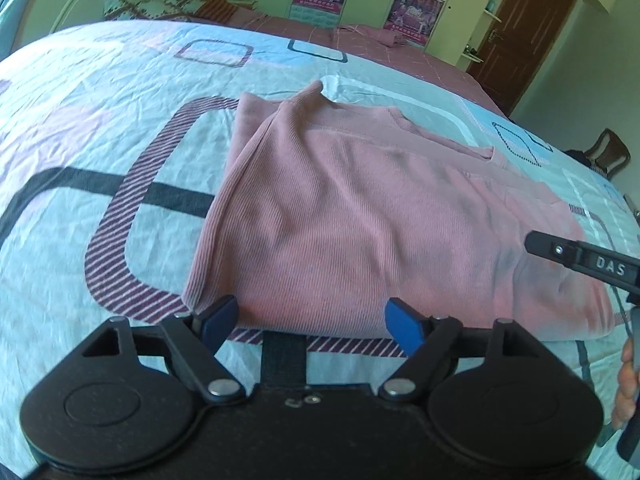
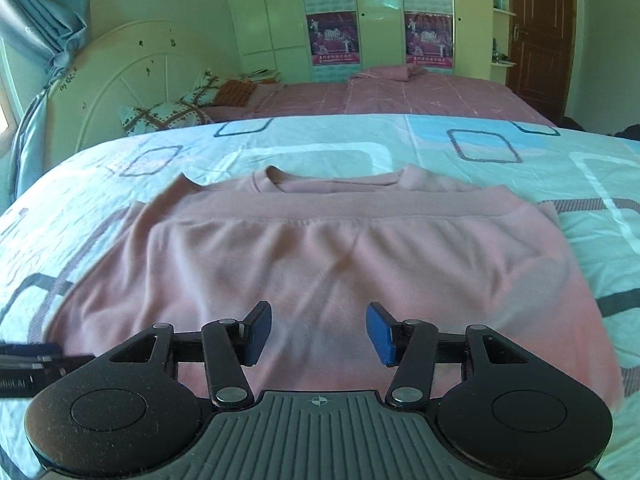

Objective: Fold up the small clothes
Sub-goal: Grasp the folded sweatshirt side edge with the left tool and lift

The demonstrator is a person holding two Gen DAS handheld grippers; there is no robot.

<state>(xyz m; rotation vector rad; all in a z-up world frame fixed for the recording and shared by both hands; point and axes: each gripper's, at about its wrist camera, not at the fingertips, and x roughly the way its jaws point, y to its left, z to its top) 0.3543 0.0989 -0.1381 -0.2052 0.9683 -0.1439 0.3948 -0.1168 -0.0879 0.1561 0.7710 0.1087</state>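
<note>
A pink ribbed sweater [image 1: 360,216] lies folded on the patterned bedsheet [image 1: 100,100], its hem band [image 2: 320,204] brought up close to the collar [image 2: 280,182]. My left gripper [image 1: 312,324] hovers at the sweater's near left edge, its blue pads [image 1: 220,320] wide apart and gripping nothing. My right gripper [image 2: 320,332] hangs over the sweater's [image 2: 320,272] near part, open, with cloth below the gap but none pinched. A finger of the right gripper [image 1: 580,256] shows at the right edge of the left wrist view. Part of the left gripper [image 2: 24,360] shows at the left edge of the right wrist view.
A hand [image 1: 626,392] holds the right gripper. Beyond the sheet lies a second bed with a pink cover [image 2: 420,96], pillows [image 2: 168,116] and a white headboard [image 2: 120,80]. Wardrobes with posters [image 2: 332,36] and a brown door [image 2: 540,32] line the far wall.
</note>
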